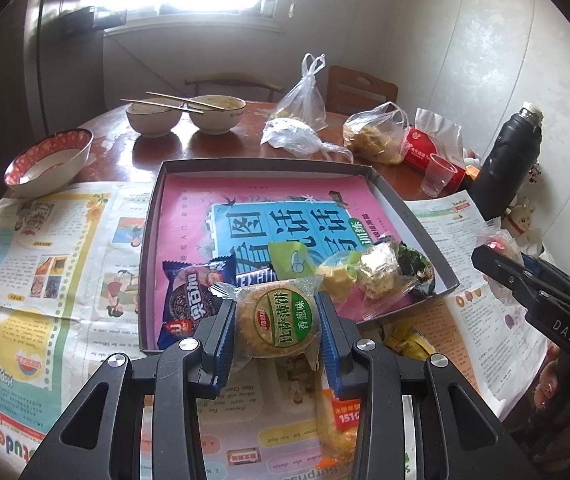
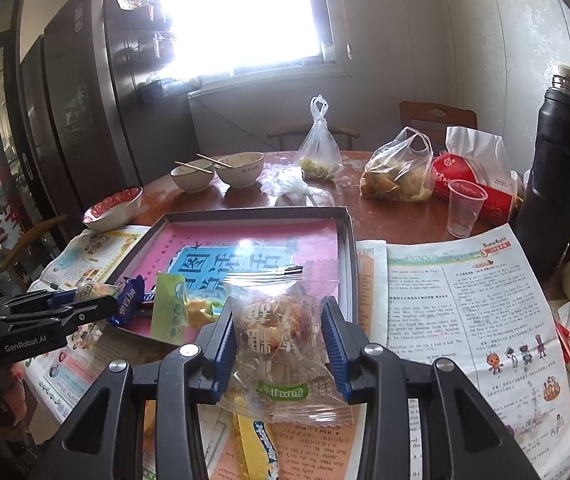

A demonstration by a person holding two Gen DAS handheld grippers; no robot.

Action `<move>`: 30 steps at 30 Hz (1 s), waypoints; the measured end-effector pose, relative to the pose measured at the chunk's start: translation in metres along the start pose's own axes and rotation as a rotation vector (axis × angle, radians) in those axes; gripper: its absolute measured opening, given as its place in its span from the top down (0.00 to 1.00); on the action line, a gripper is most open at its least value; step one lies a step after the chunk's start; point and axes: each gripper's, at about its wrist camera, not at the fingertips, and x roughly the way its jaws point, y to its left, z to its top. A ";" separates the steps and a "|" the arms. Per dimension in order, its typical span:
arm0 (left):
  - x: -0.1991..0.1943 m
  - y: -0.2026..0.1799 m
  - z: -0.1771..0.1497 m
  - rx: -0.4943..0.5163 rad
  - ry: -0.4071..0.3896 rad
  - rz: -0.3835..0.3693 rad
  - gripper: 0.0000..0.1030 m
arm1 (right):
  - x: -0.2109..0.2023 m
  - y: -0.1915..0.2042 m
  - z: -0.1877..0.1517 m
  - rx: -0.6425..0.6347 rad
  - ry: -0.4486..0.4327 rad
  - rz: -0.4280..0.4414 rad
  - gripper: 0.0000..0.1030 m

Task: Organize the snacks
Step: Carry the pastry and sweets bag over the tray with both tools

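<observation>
Nearest the left camera, the left gripper (image 1: 277, 322) is clamped on a round biscuit pack (image 1: 279, 320), held just short of the near rim of the tray (image 1: 153, 216). The right gripper (image 2: 279, 344) pinches a clear pastry packet (image 2: 281, 344) by the tray's near right corner. Several snacks (image 1: 197, 300) already crowd the tray's near end, while its far half lies bare. Best to carry each packet past that pile, lower it flat onto the bare part, then let go, one hand at a time.
</observation>
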 end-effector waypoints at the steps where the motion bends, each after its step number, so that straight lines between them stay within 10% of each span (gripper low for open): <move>1: 0.001 -0.001 0.001 0.001 0.000 -0.001 0.63 | 0.001 0.000 0.000 0.000 0.000 0.000 0.61; 30: 0.062 -0.010 0.009 -0.003 0.082 0.014 0.63 | 0.048 -0.040 0.000 0.071 0.029 -0.069 0.61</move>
